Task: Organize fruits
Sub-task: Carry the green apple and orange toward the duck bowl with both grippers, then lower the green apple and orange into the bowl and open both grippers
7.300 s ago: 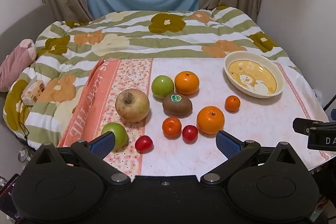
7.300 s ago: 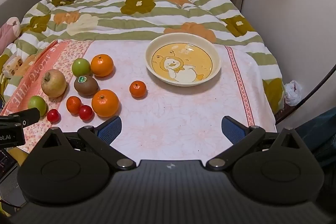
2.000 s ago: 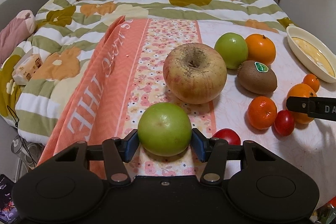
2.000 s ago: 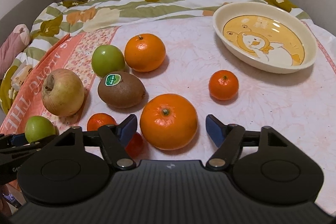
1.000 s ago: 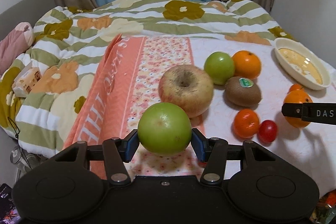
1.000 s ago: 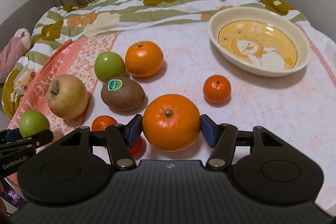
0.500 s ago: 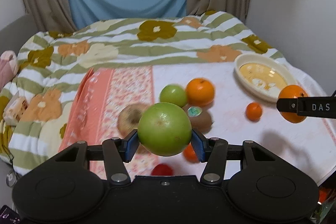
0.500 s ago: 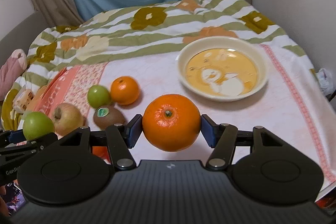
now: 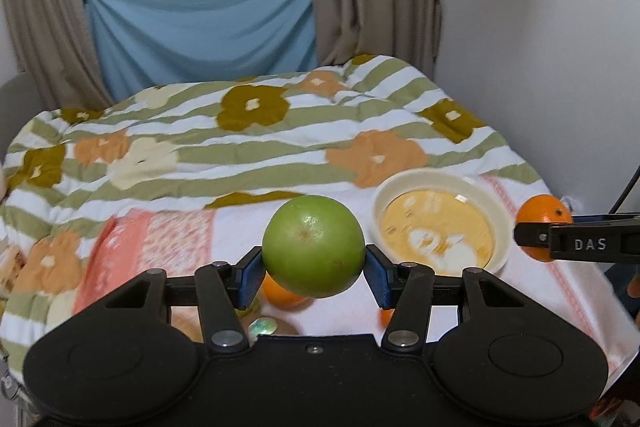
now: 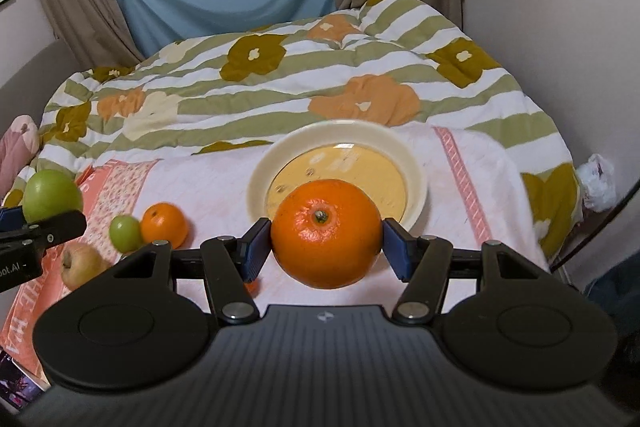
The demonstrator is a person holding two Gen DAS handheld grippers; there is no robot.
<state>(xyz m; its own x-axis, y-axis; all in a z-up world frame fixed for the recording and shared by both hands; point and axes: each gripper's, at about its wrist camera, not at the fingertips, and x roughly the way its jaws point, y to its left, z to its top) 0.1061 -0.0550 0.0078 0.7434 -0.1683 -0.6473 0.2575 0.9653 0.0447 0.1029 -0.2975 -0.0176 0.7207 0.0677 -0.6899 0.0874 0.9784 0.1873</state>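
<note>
- Bed quilt (image 10: 280, 95), green-striped with brown and orange flowers, fills the far half of both views; blue cloth and beige curtains hang behind it.
- Pink-and-white cloth (image 10: 208, 187) lies over the near part of the quilt, with an orange floral band along its left edge. The loose fruit and the dish rest on it.
- Cream dish (image 10: 416, 187) with a yellow cartoon bottom sits right of centre on the cloth. In the right wrist view it lies directly beyond the right tongs.
- Left gripper (image 9: 314, 273): closed part-way, both blue pads pressed on the sides of a green apple (image 9: 314, 247). The apple is held clear above the cloth, dead centre between the fingers, with the dish just to its right in the left wrist view.
- Right gripper (image 10: 326, 247): closed part-way on a large orange (image 10: 326, 233), stem end facing the camera. The orange is gripped at its widest part and overlaps the dish's near rim in view.
- Russet apple (image 10: 80, 265), at the left on the floral band.
- Second orange (image 10: 165, 225), on the cloth left of the dish.
- Small green apple (image 10: 125, 233), touching that orange's left side.
</note>
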